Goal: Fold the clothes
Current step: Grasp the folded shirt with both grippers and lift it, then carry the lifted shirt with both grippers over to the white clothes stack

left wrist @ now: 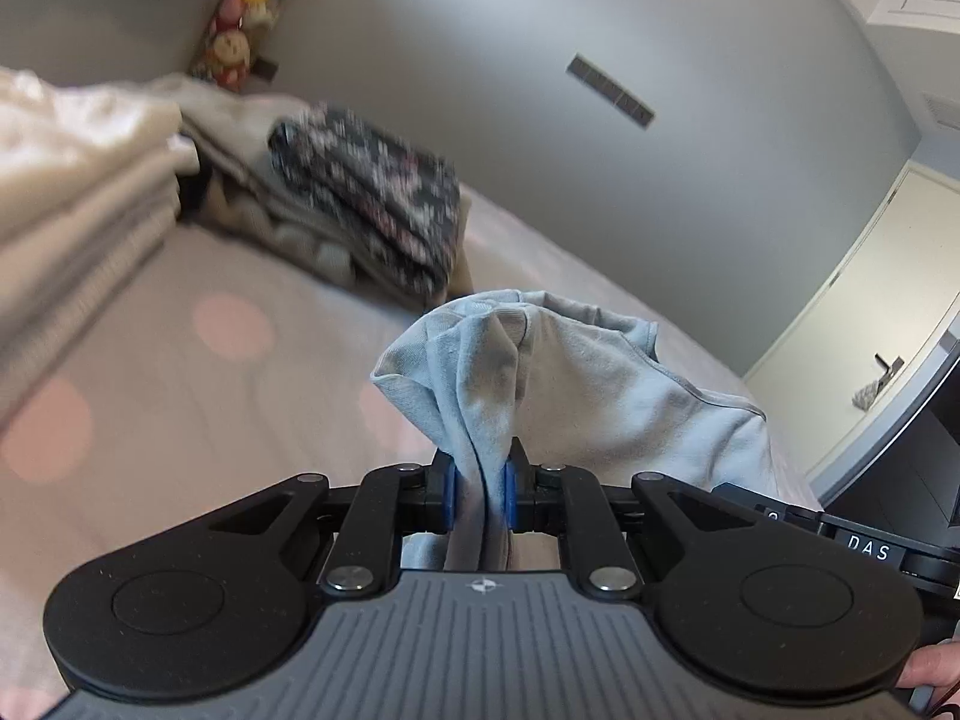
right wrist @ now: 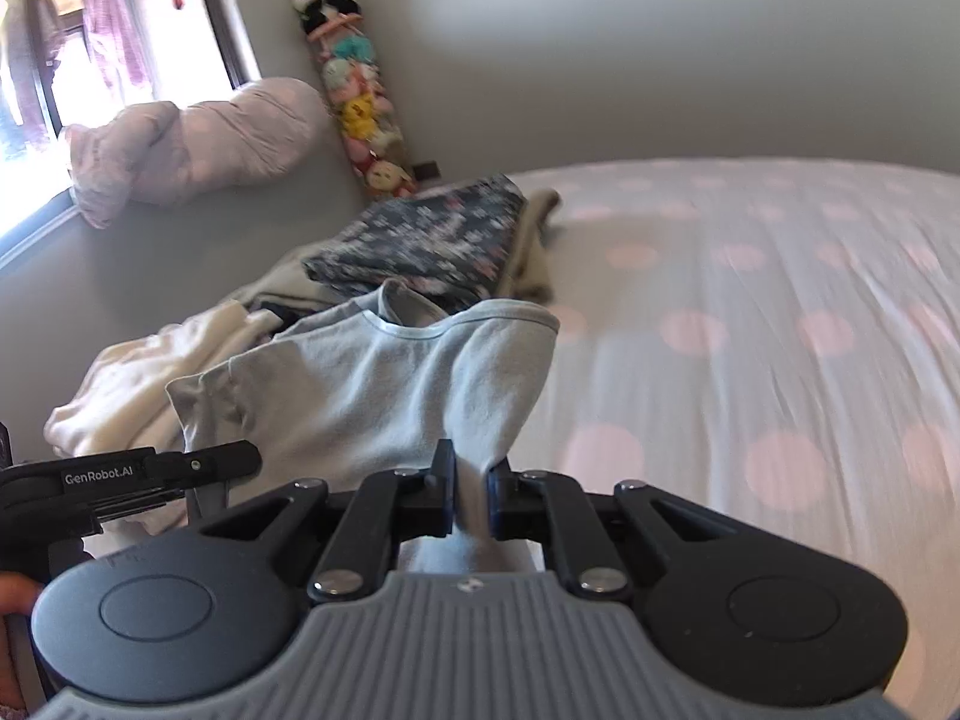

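Observation:
A light blue garment (left wrist: 570, 378) hangs bunched between both grippers, lifted off the bed. In the left wrist view my left gripper (left wrist: 480, 483) is shut on a gathered fold of it, the blue pads pressing the cloth from both sides. In the right wrist view my right gripper (right wrist: 471, 489) is shut on another part of the same light blue garment (right wrist: 360, 384), whose neckline trim shows near the top. The left gripper's body (right wrist: 120, 474) shows at the lower left of the right wrist view.
A folded dark floral garment (right wrist: 432, 240) lies on beige clothes, with a cream pile (right wrist: 138, 372) beside it. The bed sheet (right wrist: 750, 312) is pale with pink dots. A pink pillow (right wrist: 198, 138) and a column of plush toys (right wrist: 360, 96) stand against the wall.

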